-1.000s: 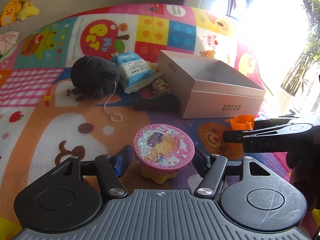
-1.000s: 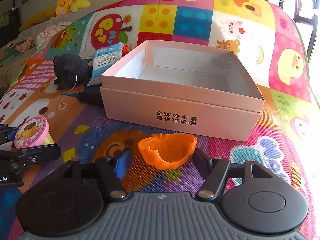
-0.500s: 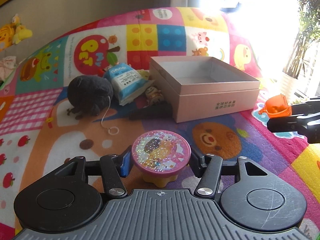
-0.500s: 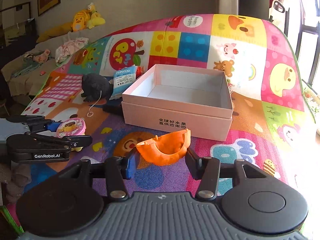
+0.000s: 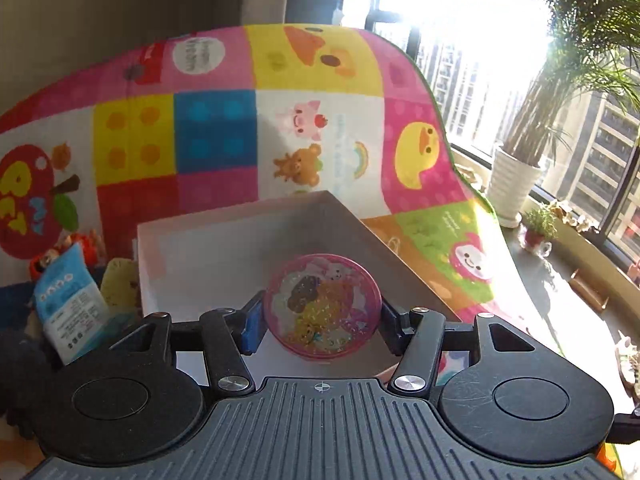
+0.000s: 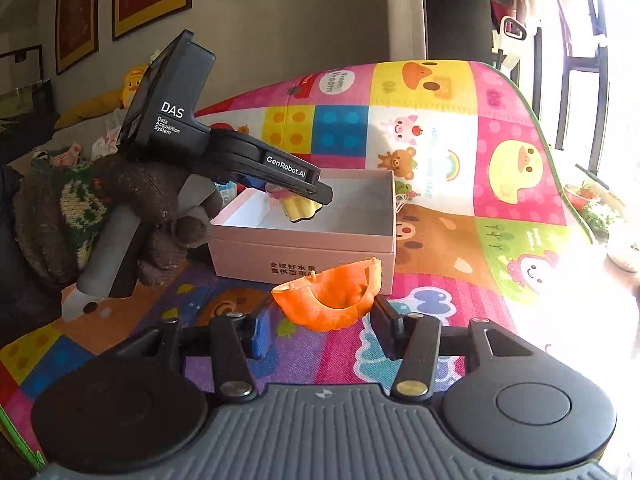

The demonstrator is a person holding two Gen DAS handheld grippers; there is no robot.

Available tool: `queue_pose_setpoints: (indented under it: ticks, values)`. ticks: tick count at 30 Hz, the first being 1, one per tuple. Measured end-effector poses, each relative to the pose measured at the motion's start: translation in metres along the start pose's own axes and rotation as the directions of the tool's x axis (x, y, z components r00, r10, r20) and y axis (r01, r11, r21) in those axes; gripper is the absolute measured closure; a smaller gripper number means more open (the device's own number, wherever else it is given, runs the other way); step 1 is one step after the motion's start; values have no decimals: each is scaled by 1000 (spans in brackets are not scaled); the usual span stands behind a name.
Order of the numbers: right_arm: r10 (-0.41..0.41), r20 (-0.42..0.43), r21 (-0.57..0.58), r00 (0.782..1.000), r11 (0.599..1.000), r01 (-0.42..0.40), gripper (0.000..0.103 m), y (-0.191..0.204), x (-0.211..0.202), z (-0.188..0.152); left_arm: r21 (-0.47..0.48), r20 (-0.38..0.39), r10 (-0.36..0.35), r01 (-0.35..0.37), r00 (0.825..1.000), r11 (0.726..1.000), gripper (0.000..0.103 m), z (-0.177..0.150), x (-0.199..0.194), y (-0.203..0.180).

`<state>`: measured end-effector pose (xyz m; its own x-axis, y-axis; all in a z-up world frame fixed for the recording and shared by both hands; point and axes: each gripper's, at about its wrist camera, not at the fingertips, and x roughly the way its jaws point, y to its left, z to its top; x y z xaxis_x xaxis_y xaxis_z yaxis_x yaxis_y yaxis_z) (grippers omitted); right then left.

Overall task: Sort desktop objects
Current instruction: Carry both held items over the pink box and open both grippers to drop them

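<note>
Both grippers loaded, pink box sitting mid-mat

Play mat covers everything. Over the open box the left gripper is clamped on the glittery pink toy. At 6 o'clock of the box, the right gripper pinches an orange cup piece. Crowding the box's 9 o'clock side: a blue snack packet and a yellow plush bit. Potted palm at 2 o'clock by the window.

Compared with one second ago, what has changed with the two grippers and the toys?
The left gripper, jaws having just closed on the glitter toy, lifted it off the mat and carried it over the pink box. The right gripper raised the orange pumpkin shell before the box. Box stayed put, still empty.
</note>
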<state>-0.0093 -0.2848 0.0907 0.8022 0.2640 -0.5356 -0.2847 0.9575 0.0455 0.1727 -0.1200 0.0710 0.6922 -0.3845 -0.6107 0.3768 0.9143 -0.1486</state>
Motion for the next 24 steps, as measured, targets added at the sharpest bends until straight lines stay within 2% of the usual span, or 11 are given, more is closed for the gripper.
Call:
queue_pose_setpoints:
  ticks: [3, 4, 6, 8, 10, 13, 15, 18, 21, 24]
  values:
    - [-18, -24, 15, 1000, 1000, 18, 53, -7, 7, -3, -35, -93, -64, 61, 994, 998, 42, -10, 28, 3]
    - [-19, -35, 19, 999, 1000, 20, 53, -8, 10, -4, -38, -96, -71, 67, 993, 997, 42, -14, 31, 3]
    - [-17, -52, 23, 999, 1000, 18, 53, -8, 16, -3, -48, -82, -84, 81, 993, 996, 40, -16, 30, 6]
    - [-12, -59, 16, 998, 1000, 13, 53, -5, 21, -1, -62, -48, -109, 106, 993, 992, 26, -15, 18, 12]
    - [-13, -63, 8, 998, 1000, 13, 53, -3, 26, 4, -47, 16, -108, 109, 994, 993, 21, -18, -4, 19]
    - [-12, -64, -18, 998, 1000, 11, 53, 3, 35, 14, -28, 140, -35, 39, 990, 999, 10, -35, -50, 36]
    - [-19, -56, -63, 998, 998, 16, 53, 9, 46, 29, -35, 177, 38, -32, 984, 999, 8, -53, -73, 48]
    - [-30, -76, -100, 997, 995, 22, 53, 14, 79, 60, -76, 190, 156, -144, 969, 987, 8, -83, -94, 70]
    - [-46, -143, -78, 989, 996, 35, 53, 15, 131, 97, -172, 183, 228, -197, 956, 965, 7, -103, -105, 94]
    - [-117, -194, -97, 974, 990, 100, 53, 17, 183, 123, -231, 176, 282, -239, 943, 943, 7, -113, -108, 115]
